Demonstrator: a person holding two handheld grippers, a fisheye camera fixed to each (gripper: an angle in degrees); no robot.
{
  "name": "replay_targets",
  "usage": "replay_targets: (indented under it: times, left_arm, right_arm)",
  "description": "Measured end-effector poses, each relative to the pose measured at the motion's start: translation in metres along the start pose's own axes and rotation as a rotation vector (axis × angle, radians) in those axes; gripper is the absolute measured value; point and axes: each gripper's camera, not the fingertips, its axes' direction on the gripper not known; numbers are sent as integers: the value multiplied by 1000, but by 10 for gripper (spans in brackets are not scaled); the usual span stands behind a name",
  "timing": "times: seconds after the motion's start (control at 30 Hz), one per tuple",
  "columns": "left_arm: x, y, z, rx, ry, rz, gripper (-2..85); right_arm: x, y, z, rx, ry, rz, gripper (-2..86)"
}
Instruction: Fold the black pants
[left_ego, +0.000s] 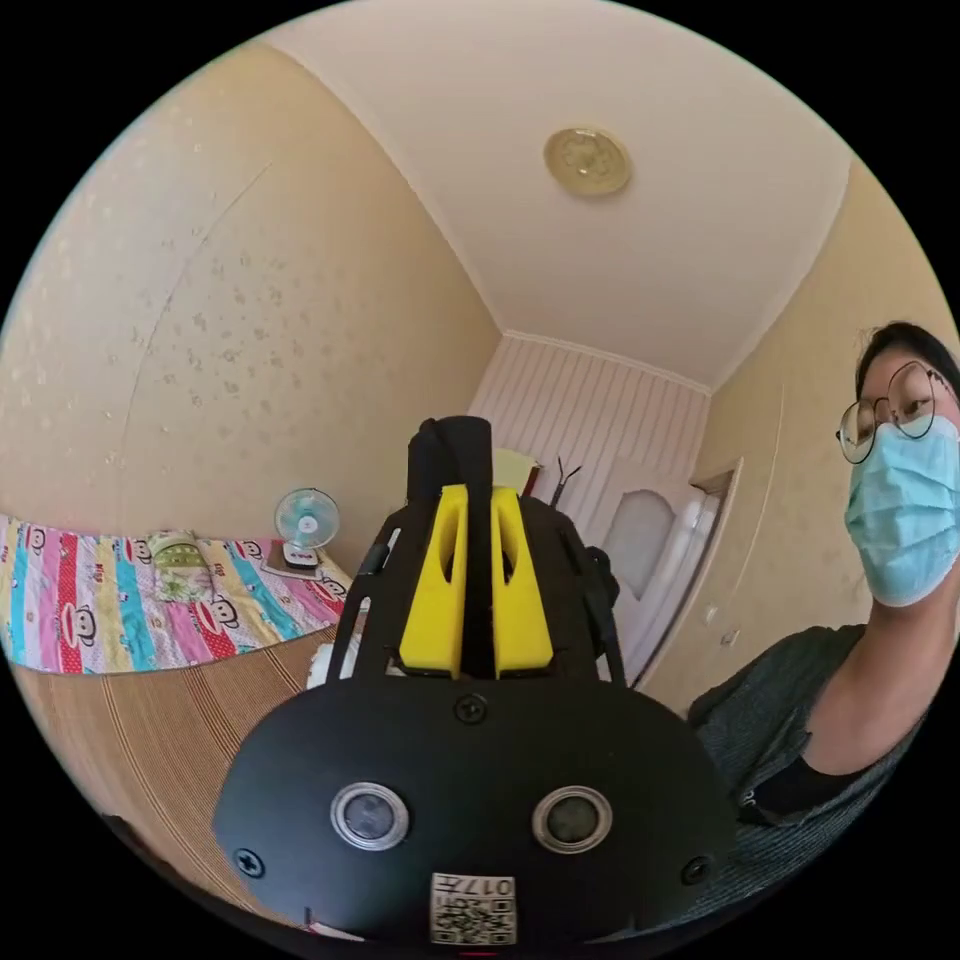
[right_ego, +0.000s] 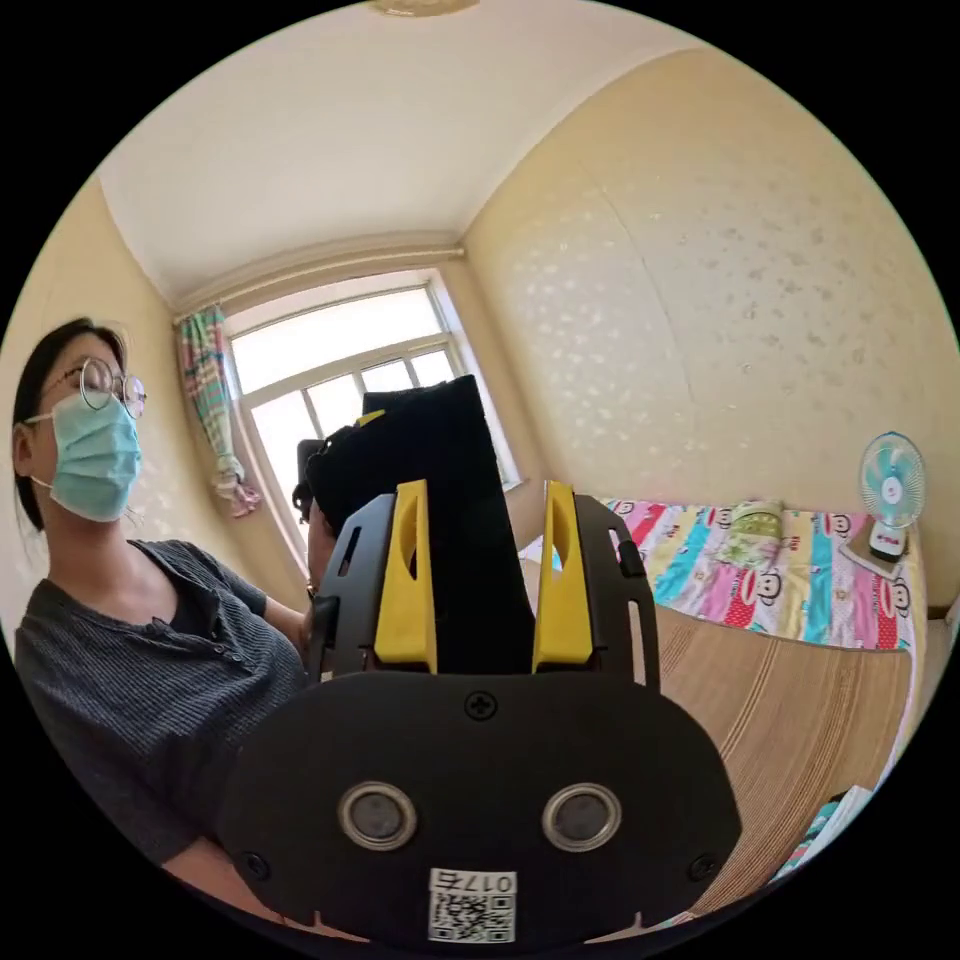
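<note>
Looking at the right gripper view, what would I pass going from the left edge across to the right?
Person → patterned curtain → window → black pants between the right gripper jaws → colourful cartoon bedsheet → small fan.

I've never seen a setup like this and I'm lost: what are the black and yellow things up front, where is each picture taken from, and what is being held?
These are two hand-held tools, one in each of the person's hands, each carrying its own wide-angle camera. The left gripper fills the front of its own view; its yellow jaws are pressed close on a strip of the black pants. In the right gripper view, the right gripper has its jaws wider apart with black pants cloth between them; whether both jaws press on it is unclear. Both cameras point upward, toward the ceiling. Behind lies a bed with a woven mat, a colourful cartoon sheet and a small fan.
</note>
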Motion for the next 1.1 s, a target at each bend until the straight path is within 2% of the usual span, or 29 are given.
replay_targets:
  times: [0.2,0.27,0.37,0.47,0.57,0.7,0.77,0.97,1.03,1.1]
  left_arm:
    - [44,-11,-2,91,-152,72,40]
    - [50,-17,-1,74,-114,96,40]
    - [53,-27,-4,17,-14,129,41]
    - [44,-40,-20,-45,118,140,40]
    - [37,-55,-58,-46,166,241,41]
    - [26,-80,-101,-132,268,387,41]
    - [18,-89,-117,-135,212,367,41]
    - [40,-99,-137,-6,-204,381,40]
    - [45,-95,-121,6,-334,388,41]
    - [34,-87,-104,11,-370,349,41]
  right_arm:
    - [-91,67,51,26,163,-56,196]
    - [-94,66,64,35,230,-78,191]
    - [-78,42,58,103,315,-46,138]
    - [-61,7,32,161,207,-69,58]
    - [-57,-34,15,162,149,-117,45]
    - [-79,-91,6,175,139,-226,39]
    - [-88,-115,3,173,84,-264,37]
    - [-103,-172,-1,118,45,-280,34]
    - [-95,-174,3,95,86,-244,33]
    - [-72,-167,18,59,197,-208,32]
